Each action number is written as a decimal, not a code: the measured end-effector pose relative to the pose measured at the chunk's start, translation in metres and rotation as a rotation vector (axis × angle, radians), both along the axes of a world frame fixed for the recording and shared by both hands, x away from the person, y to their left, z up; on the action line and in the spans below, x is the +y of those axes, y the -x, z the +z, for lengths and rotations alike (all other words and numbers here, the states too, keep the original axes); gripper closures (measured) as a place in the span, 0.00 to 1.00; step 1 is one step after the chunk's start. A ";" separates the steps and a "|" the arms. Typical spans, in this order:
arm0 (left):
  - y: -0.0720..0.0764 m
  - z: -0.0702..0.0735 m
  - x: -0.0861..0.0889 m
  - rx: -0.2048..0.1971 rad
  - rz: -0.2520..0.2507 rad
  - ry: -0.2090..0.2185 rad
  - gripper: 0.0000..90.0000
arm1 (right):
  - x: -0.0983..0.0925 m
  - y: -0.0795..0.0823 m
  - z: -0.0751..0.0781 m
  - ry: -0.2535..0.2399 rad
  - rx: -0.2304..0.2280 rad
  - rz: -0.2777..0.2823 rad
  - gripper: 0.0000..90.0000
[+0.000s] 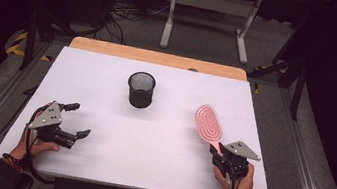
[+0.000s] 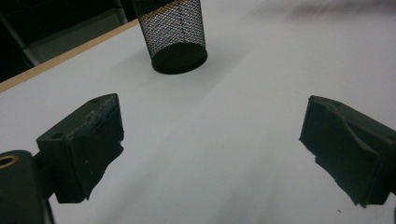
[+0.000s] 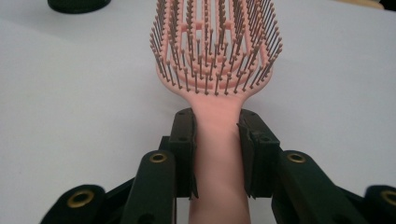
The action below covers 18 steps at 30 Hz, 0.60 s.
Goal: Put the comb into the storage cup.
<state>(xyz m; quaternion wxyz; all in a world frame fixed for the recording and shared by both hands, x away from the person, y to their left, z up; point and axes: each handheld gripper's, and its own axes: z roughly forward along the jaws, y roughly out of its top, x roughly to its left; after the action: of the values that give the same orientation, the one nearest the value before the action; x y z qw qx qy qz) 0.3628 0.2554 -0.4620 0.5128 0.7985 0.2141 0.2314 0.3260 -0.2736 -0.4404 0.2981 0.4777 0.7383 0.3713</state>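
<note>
Slippage is the main worry here: the right gripper (image 3: 217,154) is clamped on the handle of the pink brush (image 1: 209,125), and the grip sits just below the neck, so the whole bristled head sticks out ahead of the jaws. In the high view the brush lies near the right side of the white table (image 1: 108,75), its head pointing away from the person toward the far edge, the handle running back into the gripper. If the brush is lifted, the weight of the head could make the smooth handle pivot between the pads, tipping the bristles down or letting the brush twist out. The mesh cup (image 1: 141,89) stands upright near the middle of the table, well apart from the brush; it looks light, so a handle pushed in off-centre, or a head catching the rim, could knock it over or shove it across the sheet. The left gripper (image 2: 210,149) hangs with its jaws spread wide and nothing between them, near the left edge and far from the cup, so it is in no place to steady the cup should it tip.
</note>
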 end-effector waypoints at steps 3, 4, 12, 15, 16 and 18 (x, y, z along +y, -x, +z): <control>0.000 0.000 0.000 0.001 0.001 0.003 0.07 | 0.000 0.000 0.005 -0.004 -0.042 0.004 0.77; 0.000 0.000 0.000 0.001 0.003 0.008 0.07 | -0.001 0.000 0.006 -0.005 -0.050 0.001 0.77; -0.001 0.000 0.001 0.001 0.004 0.010 0.08 | -0.003 -0.008 0.009 -0.009 -0.091 0.017 0.77; -0.001 0.000 0.001 0.001 0.003 0.010 0.08 | -0.003 -0.010 0.010 -0.012 -0.097 0.024 0.77; -0.001 0.000 0.001 0.002 0.002 0.010 0.07 | -0.003 -0.013 0.011 -0.010 -0.107 0.025 0.77; -0.001 -0.001 0.002 0.005 0.004 0.012 0.08 | -0.003 -0.014 0.011 -0.014 -0.110 0.031 0.77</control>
<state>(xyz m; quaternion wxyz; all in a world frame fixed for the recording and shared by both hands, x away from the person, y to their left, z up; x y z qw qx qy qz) 0.3635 0.2570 -0.4627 0.5167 0.7954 0.2184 0.2293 0.3405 -0.2765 -0.4289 0.3290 0.4472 0.7254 0.4068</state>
